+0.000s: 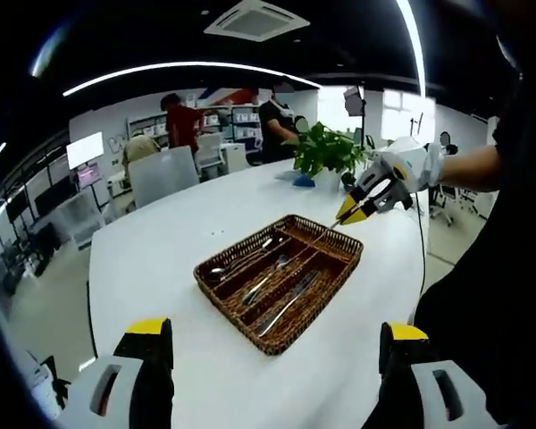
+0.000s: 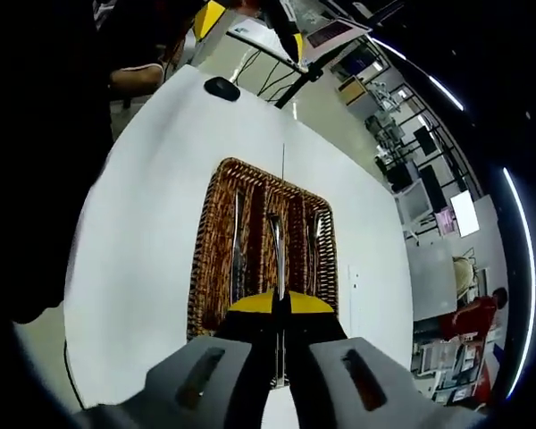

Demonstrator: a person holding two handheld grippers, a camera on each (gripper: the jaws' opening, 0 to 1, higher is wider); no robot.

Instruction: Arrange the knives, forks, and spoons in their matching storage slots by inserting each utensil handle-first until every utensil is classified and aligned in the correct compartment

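A brown wicker tray [image 1: 216, 268] with several long slots lies on the white table [image 1: 152, 241]. Metal knives, forks and spoons [image 1: 266, 284] rest in its slots. My left gripper [image 1: 274, 344] hangs open and empty above the table's near edge, short of the tray. My right gripper [image 1: 350, 214] reaches in from the right, shut on a thin metal utensil [image 1: 324, 234] that points down into the tray's far end. In the right gripper view the right gripper [image 2: 281, 302] is shut on that utensil [image 2: 276, 255], lined up along a middle slot of the tray [image 2: 207, 250]. I cannot tell which kind it is.
A potted green plant [image 1: 326, 147] stands on the far end of the table. A small black object [image 2: 221, 88] lies beyond the tray. People and chairs [image 1: 165, 174] are behind the table. A person's dark sleeve [image 1: 482, 268] fills the right side.
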